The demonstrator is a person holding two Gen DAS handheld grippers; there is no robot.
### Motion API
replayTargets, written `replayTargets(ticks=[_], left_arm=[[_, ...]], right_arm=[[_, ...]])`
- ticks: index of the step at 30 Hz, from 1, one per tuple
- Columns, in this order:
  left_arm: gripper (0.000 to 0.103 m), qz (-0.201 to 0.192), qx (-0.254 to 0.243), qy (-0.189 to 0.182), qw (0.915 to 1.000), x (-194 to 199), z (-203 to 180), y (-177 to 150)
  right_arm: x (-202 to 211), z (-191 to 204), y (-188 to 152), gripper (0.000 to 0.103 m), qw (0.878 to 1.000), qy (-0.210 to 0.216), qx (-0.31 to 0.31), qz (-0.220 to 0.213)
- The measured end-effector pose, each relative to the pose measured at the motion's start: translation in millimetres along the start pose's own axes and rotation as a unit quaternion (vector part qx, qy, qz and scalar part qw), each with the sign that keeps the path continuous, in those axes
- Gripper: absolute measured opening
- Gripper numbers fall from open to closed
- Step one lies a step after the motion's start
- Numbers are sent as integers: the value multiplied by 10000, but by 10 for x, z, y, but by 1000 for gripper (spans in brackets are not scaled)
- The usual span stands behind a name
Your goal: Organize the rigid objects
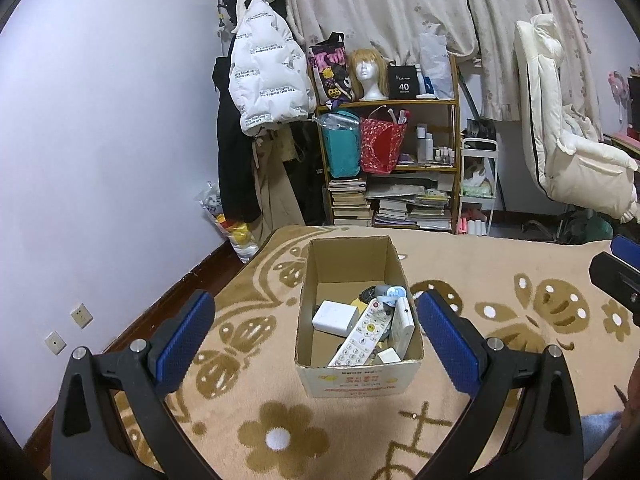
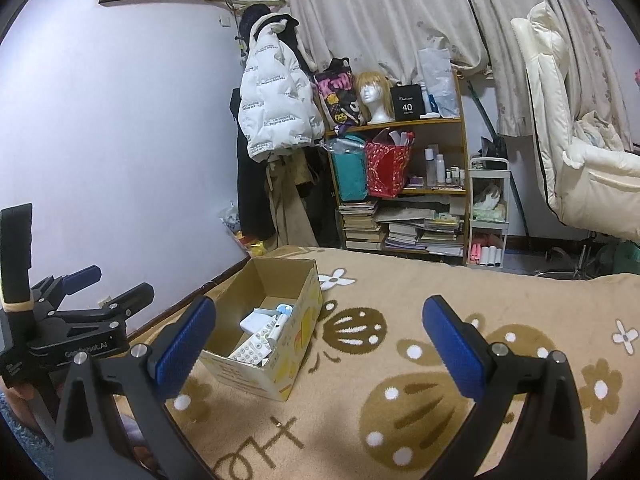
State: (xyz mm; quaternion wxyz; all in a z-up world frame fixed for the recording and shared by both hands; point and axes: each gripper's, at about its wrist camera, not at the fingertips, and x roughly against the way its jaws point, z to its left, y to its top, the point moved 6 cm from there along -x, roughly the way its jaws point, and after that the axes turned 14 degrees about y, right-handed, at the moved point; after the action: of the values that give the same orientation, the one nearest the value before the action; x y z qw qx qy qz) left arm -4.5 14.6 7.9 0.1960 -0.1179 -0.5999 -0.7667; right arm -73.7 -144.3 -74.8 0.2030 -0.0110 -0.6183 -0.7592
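Two empty grippers, one full box

Both the left gripper (image 1: 316, 320) and right gripper (image 2: 320, 344) gape wide, holding nothing. Cardboard box (image 1: 360, 380) holds the white remote (image 1: 362, 334), charger (image 1: 335, 317), perhaps a thermometer; careless reaching could tip it

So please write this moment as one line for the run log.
left gripper: open, empty | right gripper: open, empty | cardboard box: on blanket, holds remote, white adapter

Black box (image 1: 403, 81) on bookshelf top, at 12 o'clock: "40", small line under it unreadable. White puffer jacket (image 1: 267, 76) at 11 o'clock: repeated print, reads roughly "The only leading ... art". Left gripper (image 2: 86, 276) body at 9 o'clock of right wrist view: white lettering ending "bot.AI". Cardboard box (image 1: 360, 380) front: red print, illegible.
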Motion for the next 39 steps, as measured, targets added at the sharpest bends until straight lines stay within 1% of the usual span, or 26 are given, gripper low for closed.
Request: replayTargets(ticks=[8,13,17,22,39], left_arm=[[101,-41,-42,38,10000,46,-17,-47],[101,-56,-14,24,10000,63,-24,-65],[101,-85,1,77,9999,66,-16,-65],[101,-25,-18,-17,10000,59,-32,-72],[101,-51,-9,47,10000,70,-7,-55]], right_arm=[[-6,-20,-15,103,10000,-32,-20,6],[-10,-49,-31,103,9999,-154,1,37],[5,-91,-5,103,9999,-148,-59,-10],[18,-110,-11,103,9999,-139,-66,1],[10,-114,-12,103,9999,-134,-68,-1]])
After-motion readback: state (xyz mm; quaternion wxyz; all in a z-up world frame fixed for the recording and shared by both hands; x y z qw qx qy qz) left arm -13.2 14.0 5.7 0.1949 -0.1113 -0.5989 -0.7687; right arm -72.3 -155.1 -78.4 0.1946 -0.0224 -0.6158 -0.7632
